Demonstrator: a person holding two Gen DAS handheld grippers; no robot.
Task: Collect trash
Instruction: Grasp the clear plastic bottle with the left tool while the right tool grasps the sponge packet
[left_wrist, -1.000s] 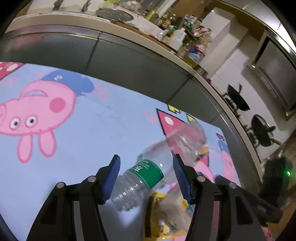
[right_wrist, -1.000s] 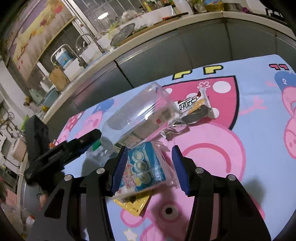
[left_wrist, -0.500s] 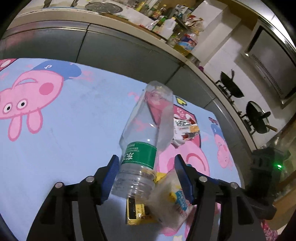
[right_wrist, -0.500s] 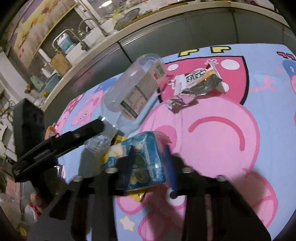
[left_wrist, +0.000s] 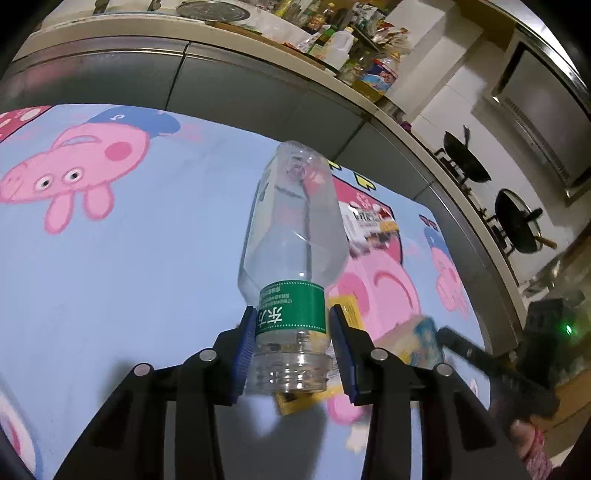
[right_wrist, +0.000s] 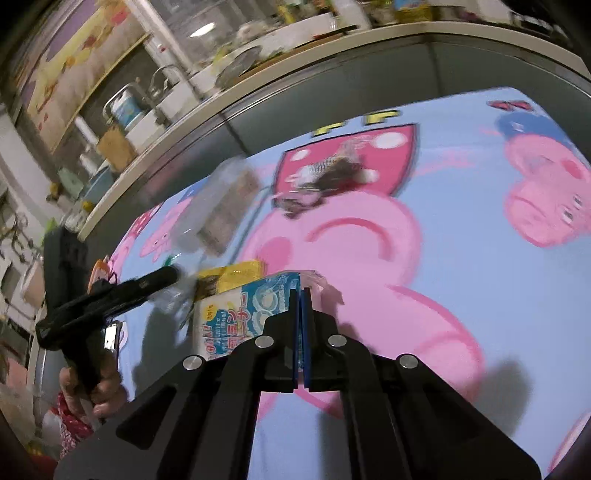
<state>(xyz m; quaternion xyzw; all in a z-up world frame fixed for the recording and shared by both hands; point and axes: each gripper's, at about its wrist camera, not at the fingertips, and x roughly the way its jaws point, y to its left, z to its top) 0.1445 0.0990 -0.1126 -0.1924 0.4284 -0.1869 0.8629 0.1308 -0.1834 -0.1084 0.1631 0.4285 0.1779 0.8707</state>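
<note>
**Both grippers now clamped on trash**

A second ago the left gripper (left_wrist: 293, 332) stood wide open with the bottle (left_wrist: 291, 258) lying slantwise between its fingers. Its blue pads have since closed onto the bottle's green label band, one pad on each side just above the threaded neck. The bottle now points straight away from the camera, open mouth nearest and base farthest. It is clear, thin plastic with faceted walls, uncapped and seemingly empty.

The right gripper (right_wrist: 300, 295) was also open a second ago, straddling the packet (right_wrist: 243, 314). Its jaws have now shut almost completely, leaving only a sliver between the blue pads, and they pinch the packet's right edge. The packet is a glossy pouch printed pale blue and white with red lettering. It hangs to the left of the fingers.

Just beyond the packet, a flat yellow wrapper (right_wrist: 229, 277) lies on the cloth (right_wrist: 461, 258), partly hidden under the packet. In the right wrist view the bottle is only a motion-blurred streak left of centre, and the left gripper shows as a black bar at the far left.

Farther out, a crumpled wrapper (right_wrist: 332, 173) of silver foil and white print rests on the red patch of the cloth. The cloth is smooth and light blue, printed with pink cartoon pigs. Past its far edge run grey cabinet (left_wrist: 240, 92) fronts beneath a cluttered counter.
</note>
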